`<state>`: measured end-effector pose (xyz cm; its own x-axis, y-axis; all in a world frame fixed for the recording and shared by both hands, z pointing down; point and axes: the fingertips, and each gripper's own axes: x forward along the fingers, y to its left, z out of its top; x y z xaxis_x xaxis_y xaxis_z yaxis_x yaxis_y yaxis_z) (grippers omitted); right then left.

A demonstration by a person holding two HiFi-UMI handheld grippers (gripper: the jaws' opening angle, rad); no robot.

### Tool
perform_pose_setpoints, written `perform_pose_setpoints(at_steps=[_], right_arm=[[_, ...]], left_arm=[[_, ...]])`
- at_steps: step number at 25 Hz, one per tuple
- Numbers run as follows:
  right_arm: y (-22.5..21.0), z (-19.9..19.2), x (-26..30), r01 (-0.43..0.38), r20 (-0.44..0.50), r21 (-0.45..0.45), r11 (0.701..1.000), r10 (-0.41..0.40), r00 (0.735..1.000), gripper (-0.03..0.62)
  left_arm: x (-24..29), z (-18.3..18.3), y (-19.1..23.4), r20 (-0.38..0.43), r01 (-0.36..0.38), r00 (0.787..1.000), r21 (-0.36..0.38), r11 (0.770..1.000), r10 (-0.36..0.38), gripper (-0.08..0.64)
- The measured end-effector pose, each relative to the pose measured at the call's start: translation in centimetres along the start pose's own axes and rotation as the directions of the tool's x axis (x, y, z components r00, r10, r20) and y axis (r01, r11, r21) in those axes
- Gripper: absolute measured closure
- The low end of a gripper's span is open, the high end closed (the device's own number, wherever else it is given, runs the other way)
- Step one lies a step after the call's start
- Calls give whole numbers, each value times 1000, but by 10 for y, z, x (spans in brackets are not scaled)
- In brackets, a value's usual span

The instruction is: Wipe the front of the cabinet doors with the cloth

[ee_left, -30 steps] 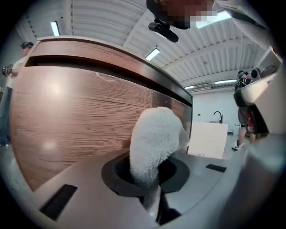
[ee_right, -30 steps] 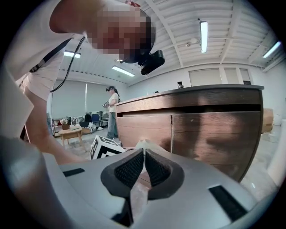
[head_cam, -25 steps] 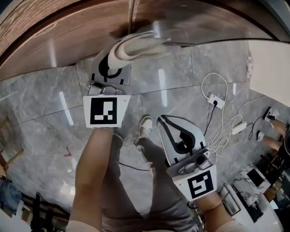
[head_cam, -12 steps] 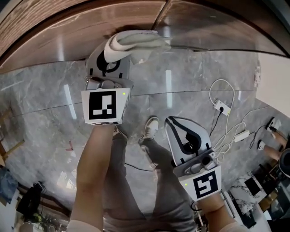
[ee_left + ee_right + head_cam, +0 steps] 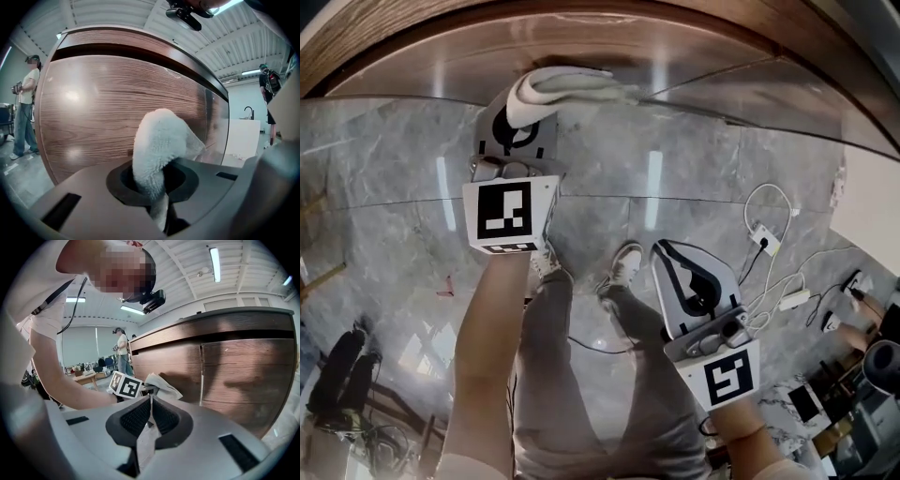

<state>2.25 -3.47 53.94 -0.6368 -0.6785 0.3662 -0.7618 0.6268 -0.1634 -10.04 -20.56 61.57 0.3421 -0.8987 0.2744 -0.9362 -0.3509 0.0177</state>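
Cloth [image 5: 157,150] at cabinet door [image 5: 93,103] — left gripper [image 5: 523,127]

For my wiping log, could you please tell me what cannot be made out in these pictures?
Whether the cloth touches the cabinet door: left gripper view, the cloth covers the spot.
Door's lower part: same view, the left gripper blocks it.
Dirt on the door: too small in every view.

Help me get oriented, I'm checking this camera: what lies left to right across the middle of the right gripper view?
Person's forearm → marker cube → cloth → seam between the doors → far-right cabinet door.
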Motion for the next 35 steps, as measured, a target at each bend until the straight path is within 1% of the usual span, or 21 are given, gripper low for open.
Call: perform_pose_setpoints(at_steps=[7,14,20,24,28,30,31,33,35], right_arm=[[42,9,33,-45,-14,-22,999,44,999,551],[76,21,66,-72,-27,-42,997,71,997,551],[96,23,80,-95,-41,-51,994,93,995,551],[100,27,82,-100,-44,-50,994,98,994,551],[105,39,79,-89,-23,-20,996,89,996,551],[104,47,73,-84,-4,0,996,84,996,551],[101,49,70,-81,4,7,997,81,997,551],[93,50,62,-73,14,18,997,73,997,551],[82,47,54,-60,18,24,998,59,998,551]], left_arm=[[-30,-9,74,-17,-77,997,-23,997,77,501],[-52,-18,140,-35,-141,990,-27,990,140,500],[-64,-27,173,-53,-173,984,5,985,173,500],[-77,-28,200,-72,-236,969,6,972,236,500],[-107,-19,228,-89,-320,943,5,947,320,500],[-124,-17,225,-103,-338,936,2,941,336,501],[-130,-19,215,-111,-328,939,0,945,326,501],[-130,-24,176,-120,-268,957,-13,963,265,500],[-116,-28,118,-110,-166,981,-34,986,161,500]])
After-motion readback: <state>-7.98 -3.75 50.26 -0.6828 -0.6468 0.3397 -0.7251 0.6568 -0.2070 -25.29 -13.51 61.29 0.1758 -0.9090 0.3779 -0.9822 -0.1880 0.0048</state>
